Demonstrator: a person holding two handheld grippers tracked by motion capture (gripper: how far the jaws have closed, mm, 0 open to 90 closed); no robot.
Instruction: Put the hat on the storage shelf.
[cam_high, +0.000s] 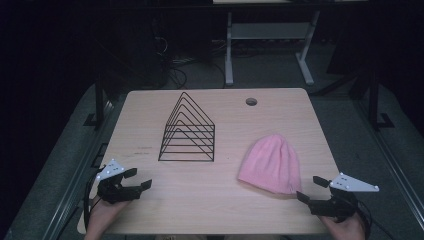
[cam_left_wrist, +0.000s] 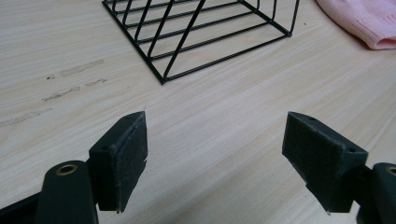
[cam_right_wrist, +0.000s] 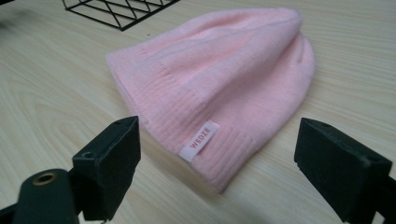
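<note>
A pink knit beanie (cam_high: 271, 163) lies flat on the right half of the wooden table (cam_high: 210, 200), its ribbed hem toward the front; a small white label shows on the hem (cam_right_wrist: 199, 141). My right gripper (cam_high: 308, 189) rests open at the front right, just off the beanie's hem corner, and the beanie (cam_right_wrist: 219, 79) lies straight ahead between its jaws (cam_right_wrist: 215, 168). My left gripper (cam_high: 138, 179) stands open near the front left edge, nothing between its fingers (cam_left_wrist: 215, 158). A black wire file rack (cam_high: 187, 131) stands mid-table, ahead of the left gripper, its base (cam_left_wrist: 205, 32) visible.
A round cable hole (cam_high: 251, 102) sits near the table's far edge. Beyond the table are a white desk frame (cam_high: 270, 45) and cables on a dark floor. Faint scuff marks (cam_left_wrist: 70, 79) mark the wood left of the rack. The pink beanie's hem (cam_left_wrist: 364, 21) shows at upper right.
</note>
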